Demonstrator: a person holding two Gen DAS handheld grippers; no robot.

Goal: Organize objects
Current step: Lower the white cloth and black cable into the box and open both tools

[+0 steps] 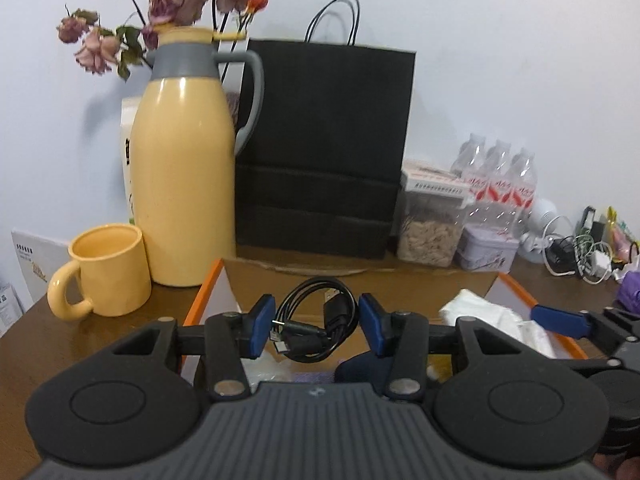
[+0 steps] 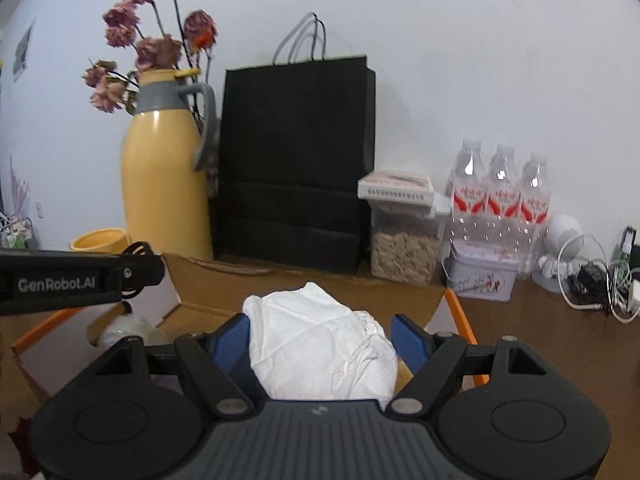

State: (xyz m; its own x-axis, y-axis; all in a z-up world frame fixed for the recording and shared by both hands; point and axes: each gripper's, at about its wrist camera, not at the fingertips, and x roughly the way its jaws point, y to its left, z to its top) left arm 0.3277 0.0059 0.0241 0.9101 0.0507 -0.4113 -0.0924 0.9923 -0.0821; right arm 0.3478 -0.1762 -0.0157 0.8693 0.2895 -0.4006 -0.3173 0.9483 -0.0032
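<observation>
A coiled black USB cable [image 1: 316, 320] hangs between the blue pads of my left gripper [image 1: 316, 328], which is shut on it above an open cardboard box with orange edges [image 1: 204, 292]. A crumpled white paper bundle [image 2: 320, 344] fills the jaws of my right gripper [image 2: 322, 340], shut on it over the same box [image 2: 460, 312]. In the left wrist view the bundle [image 1: 480, 308] shows at the right beside a blue pad [image 1: 556, 317] of the right gripper. From the right wrist view, the left gripper [image 2: 152, 270] reaches in from the left edge with cable loops [image 2: 138, 249] at its tip.
Behind the box stand a yellow thermos jug [image 1: 180, 184], a yellow mug [image 1: 108, 272], a black paper bag [image 1: 324, 152], a clear food container [image 2: 404, 248], three water bottles [image 2: 500, 196] and a small tin [image 2: 480, 276]. A tangle of chargers and cords [image 2: 600, 280] lies at the right.
</observation>
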